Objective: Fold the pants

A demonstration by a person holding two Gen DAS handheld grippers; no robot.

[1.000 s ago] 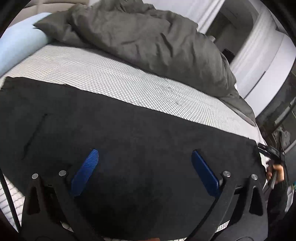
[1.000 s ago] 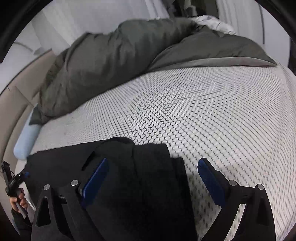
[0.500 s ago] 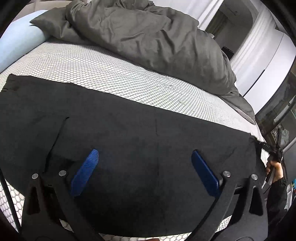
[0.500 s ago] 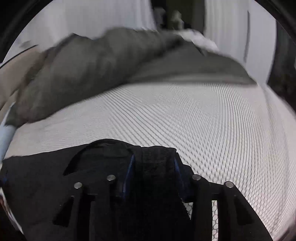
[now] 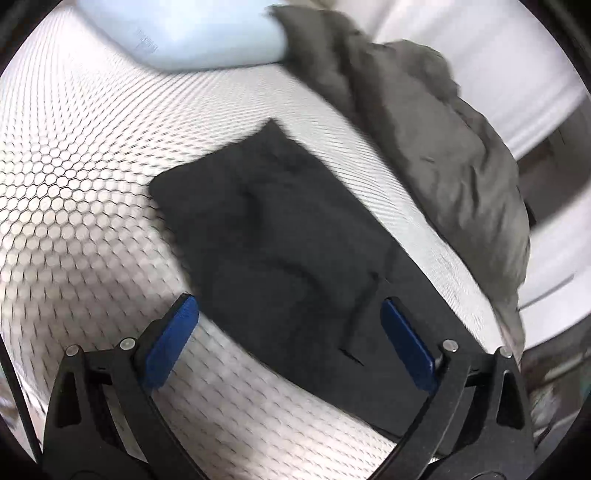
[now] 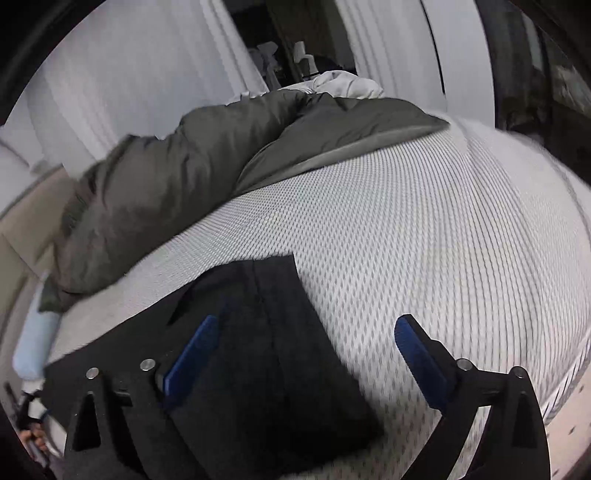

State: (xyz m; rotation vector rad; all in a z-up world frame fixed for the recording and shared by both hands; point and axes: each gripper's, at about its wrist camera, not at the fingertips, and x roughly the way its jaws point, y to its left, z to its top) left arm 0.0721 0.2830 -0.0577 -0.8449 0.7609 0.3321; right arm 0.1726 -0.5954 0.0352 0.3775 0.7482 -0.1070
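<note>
Black pants [image 5: 280, 240] lie flat on the white honeycomb-patterned mattress, stretched out as a long band. In the left wrist view one end of the band, with a square corner, points away from me. My left gripper [image 5: 291, 325] is open and empty, hovering just above that end. In the right wrist view the other end of the pants [image 6: 266, 339] lies with a seam running along it. My right gripper [image 6: 306, 343] is open and empty above that end, its left finger over the cloth, its right finger over bare mattress.
A crumpled dark grey duvet [image 5: 436, 140] is heaped along the far side of the bed; it also shows in the right wrist view [image 6: 207, 162]. A light blue pillow [image 5: 192, 33] lies at the head. Bare mattress [image 6: 443, 236] spreads to the right. White curtains hang behind.
My right gripper was shut on the pants end half a second ago and now stands open. My left gripper has swung to face the other end of the pants, staying open.
</note>
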